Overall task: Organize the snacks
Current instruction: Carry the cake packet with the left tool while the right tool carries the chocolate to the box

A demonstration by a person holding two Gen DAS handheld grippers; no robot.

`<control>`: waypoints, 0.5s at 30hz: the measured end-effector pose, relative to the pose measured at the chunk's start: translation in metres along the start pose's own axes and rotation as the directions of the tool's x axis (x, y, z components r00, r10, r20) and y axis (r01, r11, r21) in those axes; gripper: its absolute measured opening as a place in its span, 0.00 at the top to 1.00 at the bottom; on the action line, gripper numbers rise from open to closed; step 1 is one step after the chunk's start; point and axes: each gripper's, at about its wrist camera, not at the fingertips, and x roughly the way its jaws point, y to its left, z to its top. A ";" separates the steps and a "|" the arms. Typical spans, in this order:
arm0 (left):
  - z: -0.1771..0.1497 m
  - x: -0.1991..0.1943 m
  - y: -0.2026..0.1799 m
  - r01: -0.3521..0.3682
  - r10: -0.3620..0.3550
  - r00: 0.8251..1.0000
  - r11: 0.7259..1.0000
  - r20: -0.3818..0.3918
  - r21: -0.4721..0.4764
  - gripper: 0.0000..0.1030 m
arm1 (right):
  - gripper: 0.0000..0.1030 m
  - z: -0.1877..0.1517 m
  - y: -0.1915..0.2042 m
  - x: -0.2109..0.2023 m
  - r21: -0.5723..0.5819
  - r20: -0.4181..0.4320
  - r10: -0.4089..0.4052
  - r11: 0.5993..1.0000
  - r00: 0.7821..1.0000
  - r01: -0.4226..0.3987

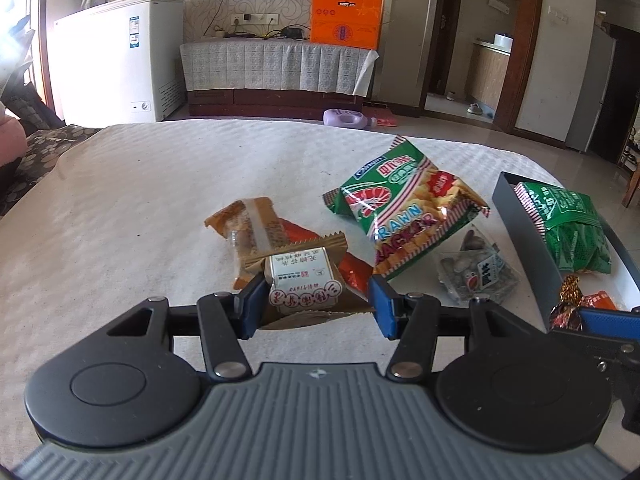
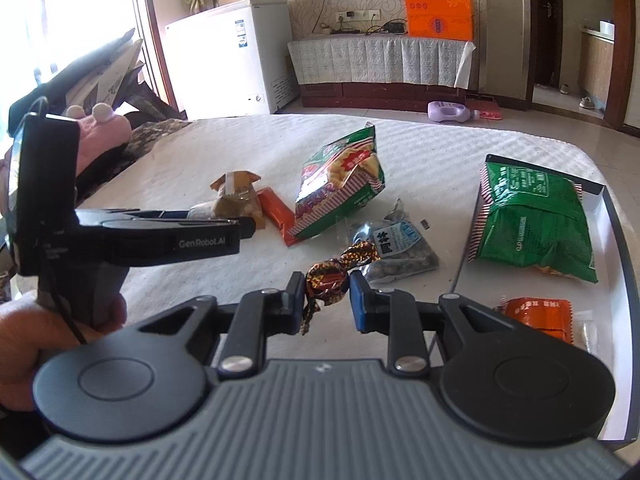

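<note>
Right tool [image 2: 326, 300] pinches candy [image 2: 326, 282]; left tool [image 1: 316, 304] straddles pastry [image 1: 306, 284].

Green-and-red striped plastic snack bag [image 1: 404, 216]: "RAWN" and "ACKER" legible in left wrist view, first letters cut off; blue oval brand logo near top, unreadable. Black left tool body [image 2: 168, 240], side face: "GenRobot.AI" in pale print. Chinese print on other wrappers and on orange box [image 1: 346, 16], too small to read.

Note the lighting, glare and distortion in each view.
Left wrist view: window at far left blown out, glare streaks on the prawn cracker bag, table edge bowed by fisheye. Right wrist view: overexposed window behind the left gripper, foil sheen on the wrapped candy.
</note>
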 end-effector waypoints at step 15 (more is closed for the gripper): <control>0.002 0.000 -0.034 0.055 -0.055 0.998 0.998 0.008 0.036 0.41 | 0.74 -0.002 -0.023 -0.023 0.036 0.046 -0.028 0.999 0.999 0.027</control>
